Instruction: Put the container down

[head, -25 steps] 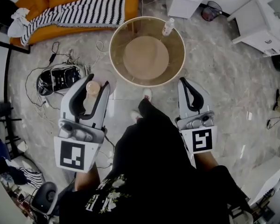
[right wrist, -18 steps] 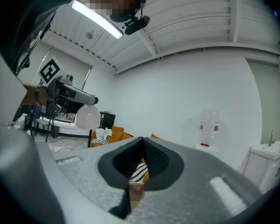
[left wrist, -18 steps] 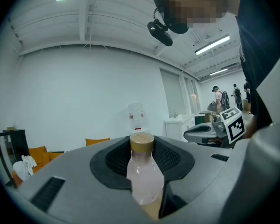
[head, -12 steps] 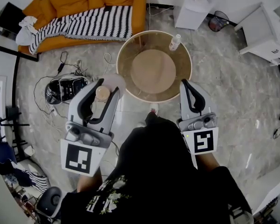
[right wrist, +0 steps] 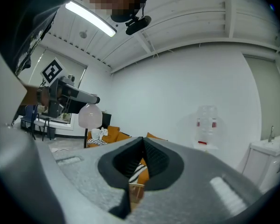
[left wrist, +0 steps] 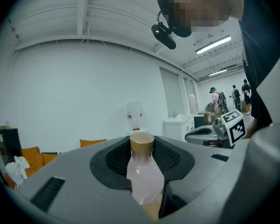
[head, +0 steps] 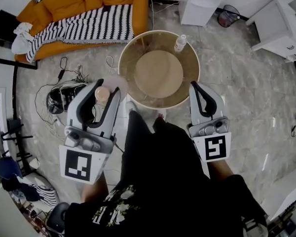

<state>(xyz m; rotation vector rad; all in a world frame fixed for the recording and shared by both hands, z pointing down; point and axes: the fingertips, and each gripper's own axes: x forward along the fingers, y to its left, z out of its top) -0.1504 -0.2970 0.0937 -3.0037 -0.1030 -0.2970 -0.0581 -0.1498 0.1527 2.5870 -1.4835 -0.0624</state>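
A pale pink bottle [head: 101,94] with a wooden cap [left wrist: 142,143] is the container, held upright above the floor. My left gripper [head: 103,89] is shut on it, its black pads on either side of the neck [left wrist: 142,164]. The bottle hangs left of the round glass table [head: 192,78]. My right gripper [head: 194,87] is shut with nothing in it, level with the table's near right rim. In the right gripper view its jaws [right wrist: 141,146] meet at the tips, and the pink bottle [right wrist: 89,116] shows at the left in my left gripper.
A small clear bottle [head: 179,42] stands on the table's far side. An orange sofa [head: 69,6] with a striped blanket lies behind. Cables and a black device [head: 64,93] sit on the floor at the left. A water dispenser [head: 200,1] and white cabinet [head: 281,26] stand at the back.
The person has stepped, one leg now forward near the table's edge. Both grippers keep their pose, and the bottle stays in the left one.
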